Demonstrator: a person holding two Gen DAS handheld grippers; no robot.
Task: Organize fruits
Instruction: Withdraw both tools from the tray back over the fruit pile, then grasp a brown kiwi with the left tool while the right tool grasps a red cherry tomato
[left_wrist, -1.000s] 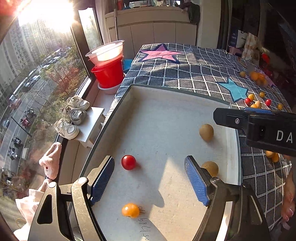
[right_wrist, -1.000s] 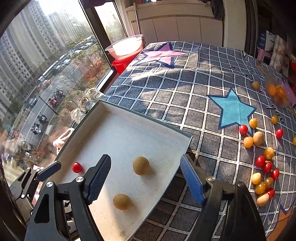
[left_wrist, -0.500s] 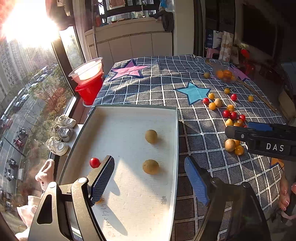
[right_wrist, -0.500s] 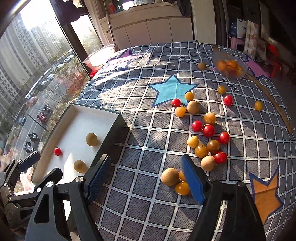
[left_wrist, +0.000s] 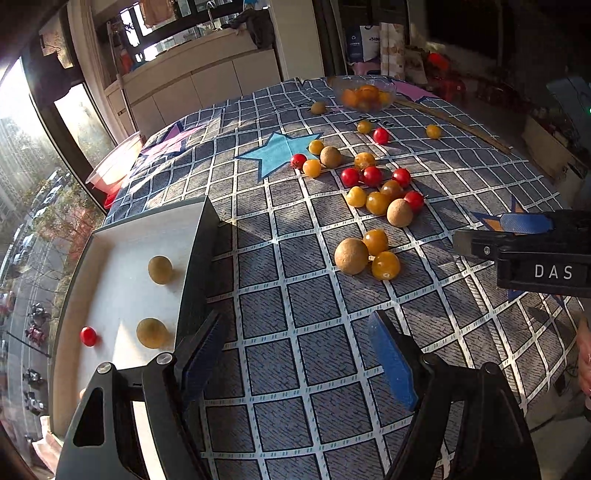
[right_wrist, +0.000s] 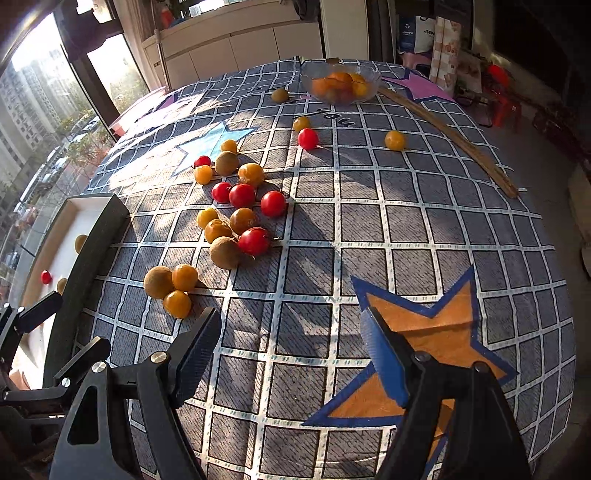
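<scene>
White rectangular tray (left_wrist: 122, 295) at left holds two brown round fruits (left_wrist: 160, 270) and a red cherry tomato (left_wrist: 88, 336). Left gripper (left_wrist: 295, 354) and right gripper (right_wrist: 291, 350), both spread and empty, hover above the checked tablecloth (right_wrist: 369, 229); scattered red, yellow and brown fruits (right_wrist: 236, 218) lie beyond.

A lived-in home, high up in an apartment block. The surface wears a checked cloth (right_wrist: 369, 192) with stars, scattered with fruit, and a glass bowl (right_wrist: 340, 82) of oranges stands at its far end. Behind it run cream cabinet doors (left_wrist: 207, 86) and laundry hangs overhead. A tall window (left_wrist: 22, 177) looks down on a street, parked cars and tower blocks.
</scene>
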